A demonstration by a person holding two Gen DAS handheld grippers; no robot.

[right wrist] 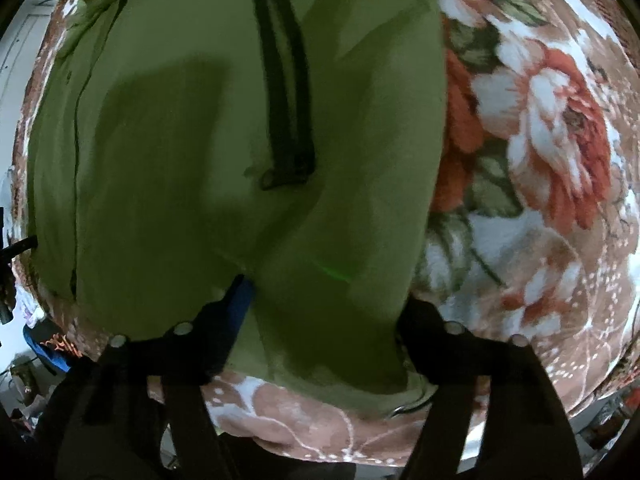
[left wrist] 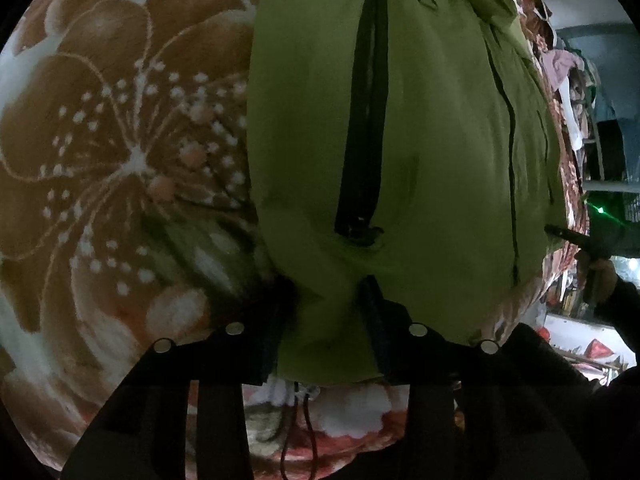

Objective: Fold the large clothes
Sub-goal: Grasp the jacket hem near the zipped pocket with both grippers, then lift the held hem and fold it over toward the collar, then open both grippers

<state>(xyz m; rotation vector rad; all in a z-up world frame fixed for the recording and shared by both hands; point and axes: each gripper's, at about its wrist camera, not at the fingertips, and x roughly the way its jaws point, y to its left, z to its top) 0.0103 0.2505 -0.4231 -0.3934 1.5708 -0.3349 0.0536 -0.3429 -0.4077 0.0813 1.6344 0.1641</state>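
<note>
An olive-green jacket (left wrist: 432, 140) with black zip pockets lies on a floral blanket (left wrist: 100, 140). In the left wrist view my left gripper (left wrist: 326, 312) straddles the jacket's bottom hem, jaws apart, with cloth between its fingers (left wrist: 372, 312). In the right wrist view the same jacket (right wrist: 180, 140) fills the left and middle. My right gripper (right wrist: 324, 308) stands over its hem, jaws wide, one blue-padded finger (right wrist: 240, 300) pressed into the cloth, the other hidden by the hem. The right gripper also shows far right in the left wrist view (left wrist: 576, 240).
The blanket (right wrist: 540, 140) with brown, red and white flowers covers the surface on both sides of the jacket. A drawstring cord (left wrist: 304, 420) hangs from the hem. Piled clothes (left wrist: 568, 80) and a blue wall lie beyond the far edge.
</note>
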